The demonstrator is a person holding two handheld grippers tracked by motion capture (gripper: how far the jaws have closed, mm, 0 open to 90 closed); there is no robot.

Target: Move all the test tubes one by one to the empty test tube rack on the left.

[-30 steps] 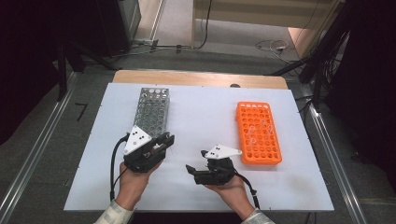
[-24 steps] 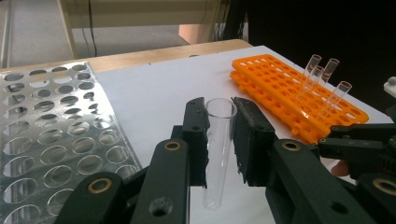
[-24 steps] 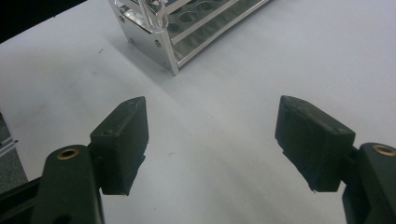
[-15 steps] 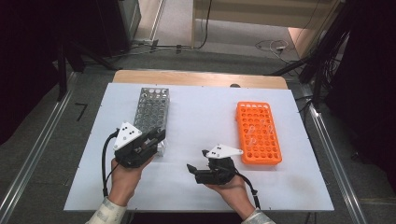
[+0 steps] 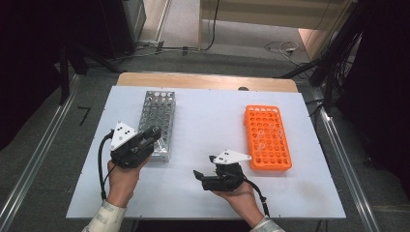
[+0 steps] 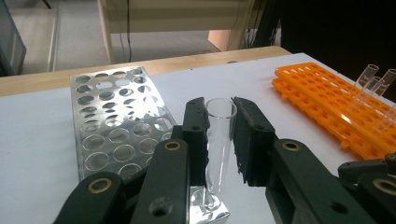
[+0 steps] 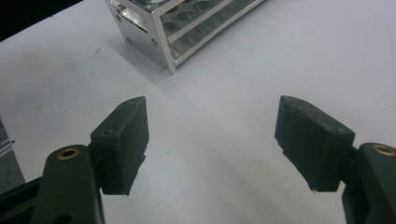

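Our left claw is clenched on a clear glass test tube, which we hold upright between the two black jaws just above the near corner of the shiny perforated metal tube rack on the left side of the white surface. Our right claw hangs released, its jaws spread wide over bare surface, pointing toward the near end of the metal rack, while the orange plastic tube rack lies well apart on the right side with a few clear tubes standing in it
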